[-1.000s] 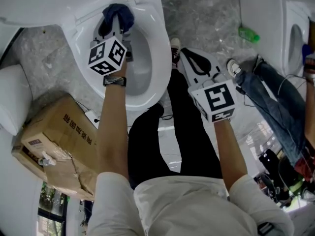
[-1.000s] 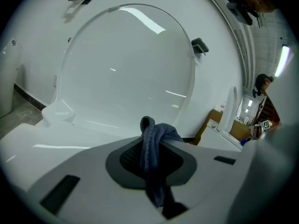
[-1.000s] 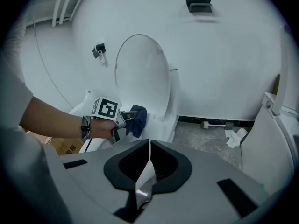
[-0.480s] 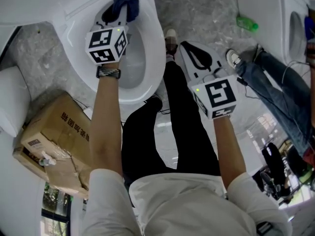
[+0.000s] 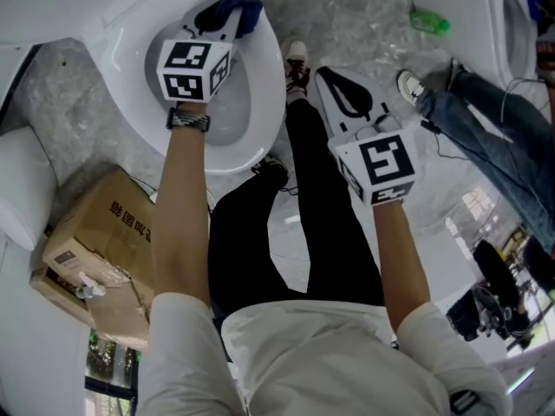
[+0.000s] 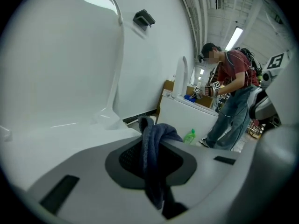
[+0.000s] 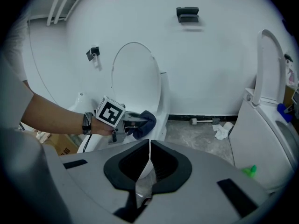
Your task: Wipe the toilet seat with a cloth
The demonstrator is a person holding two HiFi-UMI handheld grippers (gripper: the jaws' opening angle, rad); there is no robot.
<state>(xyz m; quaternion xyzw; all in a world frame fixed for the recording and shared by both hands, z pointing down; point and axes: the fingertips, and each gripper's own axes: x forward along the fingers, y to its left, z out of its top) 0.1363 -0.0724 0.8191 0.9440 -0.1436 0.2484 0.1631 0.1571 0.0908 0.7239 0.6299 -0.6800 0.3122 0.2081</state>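
At the seat's far rim, near the raised lid, the left hand-held gripper pinches a dark blue cloth, which lies bunched against the white rim. Off to the side, the right hand-held gripper hangs over the floor by the person's legs, its jaws pressed together with nothing between them.

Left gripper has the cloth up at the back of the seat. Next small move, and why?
Probably drag the cloth toward the person along the right side of the toilet seat. The left gripper is clamped on it at the far right of the rim, and the rim from there round to the front lies bare.
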